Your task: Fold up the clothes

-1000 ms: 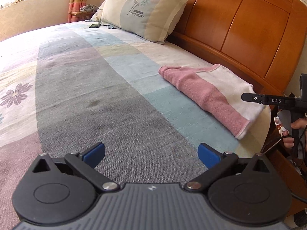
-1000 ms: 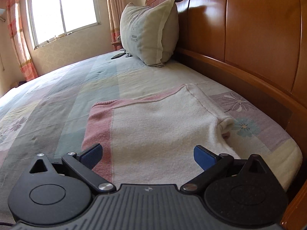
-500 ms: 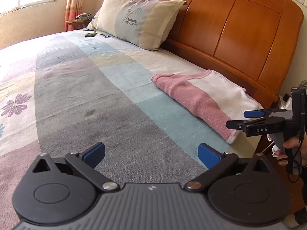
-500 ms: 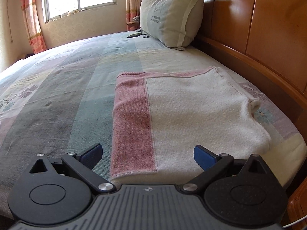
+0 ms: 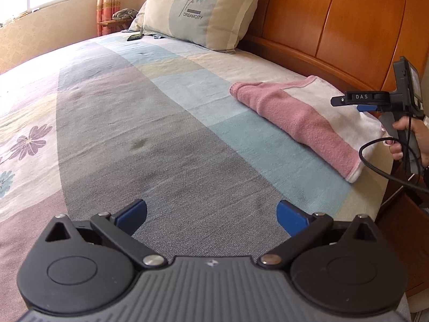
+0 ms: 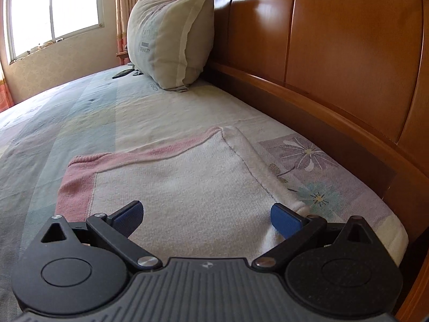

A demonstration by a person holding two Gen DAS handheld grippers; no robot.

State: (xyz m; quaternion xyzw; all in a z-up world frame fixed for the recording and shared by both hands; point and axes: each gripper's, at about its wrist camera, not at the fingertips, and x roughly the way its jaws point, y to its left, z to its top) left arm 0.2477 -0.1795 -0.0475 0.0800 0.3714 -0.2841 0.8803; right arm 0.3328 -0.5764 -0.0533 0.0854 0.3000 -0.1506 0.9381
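Home bedroom: bed (image 5: 161, 134), pillow (image 5: 203, 10), headboard (image 6: 335, 53).

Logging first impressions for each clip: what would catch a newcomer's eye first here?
The folded pink-and-white towel lying flat near the bed's corner, close to the glossy orange headboard. The right gripper is open just above it; the left gripper is open over bare bedspread. A pillow printed DREAMCITY leans on the headboard farther along.
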